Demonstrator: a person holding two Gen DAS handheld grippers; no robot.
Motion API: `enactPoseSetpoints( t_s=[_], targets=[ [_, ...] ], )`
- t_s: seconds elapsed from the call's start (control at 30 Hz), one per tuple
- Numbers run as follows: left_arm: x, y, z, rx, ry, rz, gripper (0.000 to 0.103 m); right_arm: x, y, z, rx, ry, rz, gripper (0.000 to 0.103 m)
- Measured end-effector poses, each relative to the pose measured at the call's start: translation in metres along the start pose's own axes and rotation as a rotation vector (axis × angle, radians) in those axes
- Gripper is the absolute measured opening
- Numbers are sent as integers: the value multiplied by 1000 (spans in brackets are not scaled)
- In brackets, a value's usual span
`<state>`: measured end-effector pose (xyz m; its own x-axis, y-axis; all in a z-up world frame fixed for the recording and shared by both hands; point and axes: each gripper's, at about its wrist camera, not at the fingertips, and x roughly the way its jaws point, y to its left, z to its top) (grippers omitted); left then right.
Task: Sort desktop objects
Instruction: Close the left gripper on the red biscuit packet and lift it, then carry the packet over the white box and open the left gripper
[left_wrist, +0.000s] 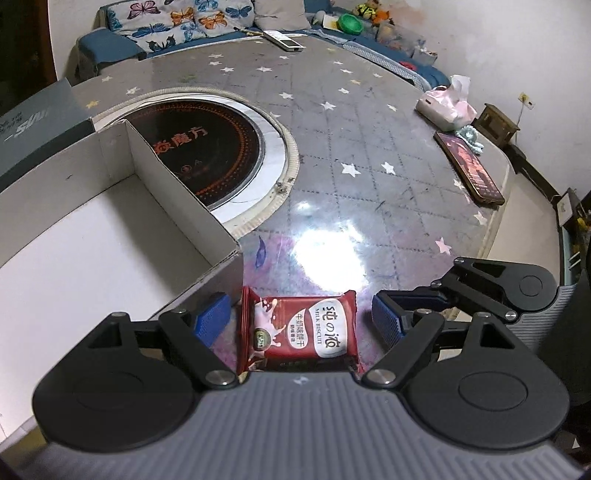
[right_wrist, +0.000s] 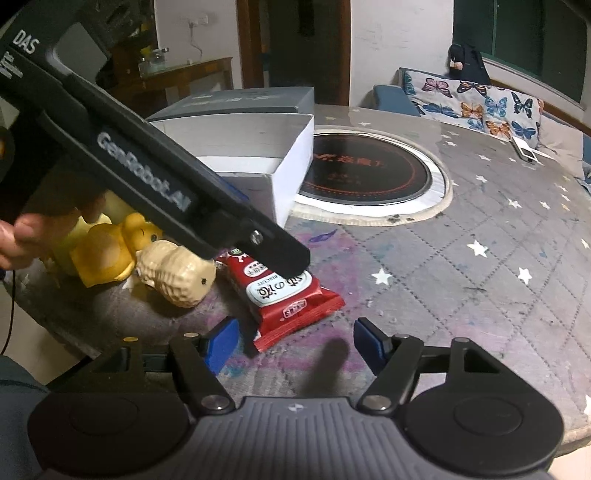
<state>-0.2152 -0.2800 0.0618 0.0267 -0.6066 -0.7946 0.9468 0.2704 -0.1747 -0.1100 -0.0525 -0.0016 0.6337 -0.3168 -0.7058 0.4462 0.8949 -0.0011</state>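
Left gripper (left_wrist: 299, 323) spread wide around a red milk biscuit packet (left_wrist: 301, 332) on the table (left_wrist: 369, 155).

At the lower centre of the left wrist view the packet lies flat between the blue pads, with a gap on each side. The open white box (left_wrist: 110, 221) stands at the left. The right gripper (right_wrist: 293, 343) hangs open and empty at the bottom of its view, beside a peanut toy (right_wrist: 177, 275) and a yellow duck (right_wrist: 107, 254).
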Motion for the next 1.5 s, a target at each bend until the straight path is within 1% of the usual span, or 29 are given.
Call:
enactPoseSetpoints(
  t_s=[0.07,0.13,0.23,0.27,0.33,0.37,0.4,0.47,0.53,0.6,0.67,0.77,0.83,0.87,0.9,0.97,1.07,1.13,1.27,1.43,1.5],
  targets=[
    [5,1,-2,6,11,1,84,3,6,1,1,-5,4,68],
    [11,3,-3,-8,31,-11,84,10,11,7,1,-7,8,67],
    [12,1,-3,-1,29,-22,84,16,13,10,7,-6,6,63],
    [12,2,-3,-14,32,-35,84,17,7,9,12,-7,9,62],
    [13,3,-3,-51,46,-73,83,15,16,6,21,-11,8,61],
    [13,4,-3,-65,52,-87,82,16,9,7,23,-13,6,61],
    [14,4,-3,-68,52,-87,81,18,3,9,24,-14,4,61],
    [16,4,-4,-69,56,-68,77,23,3,14,30,-15,-2,61],
    [20,7,-4,-88,71,-66,77,22,5,13,40,-16,-5,61],
    [21,7,-3,-89,78,-61,77,20,-2,10,47,-20,-4,61],
    [23,6,-2,-91,88,-45,77,22,-9,11,51,-23,-1,61],
    [24,5,-2,-91,104,-21,77,23,-9,11,52,-24,3,60],
    [29,7,-4,-100,125,-16,77,26,-10,15,48,-24,11,55],
    [32,9,-5,-113,132,-20,77,28,-8,16,48,-23,13,55],
    [33,11,-6,-125,130,-30,77,31,-8,20,49,-23,12,55],
    [32,12,-5,-135,125,-56,69,34,-5,23,52,-25,8,55],
    [32,11,-6,-132,120,-82,64,39,8,30,63,-26,-4,53],
    [32,10,-7,-136,117,-96,63,38,17,30,68,-23,-19,51],
    [23,9,-6,-159,102,-119,62,36,35,33,85,-25,-32,51],
    [-11,0,3,-131,12,-109,62,29,71,54,68,-56,-64,51],
    [-30,0,10,-127,-40,-100,62,24,84,72,53,-81,-78,51]
  ],
)
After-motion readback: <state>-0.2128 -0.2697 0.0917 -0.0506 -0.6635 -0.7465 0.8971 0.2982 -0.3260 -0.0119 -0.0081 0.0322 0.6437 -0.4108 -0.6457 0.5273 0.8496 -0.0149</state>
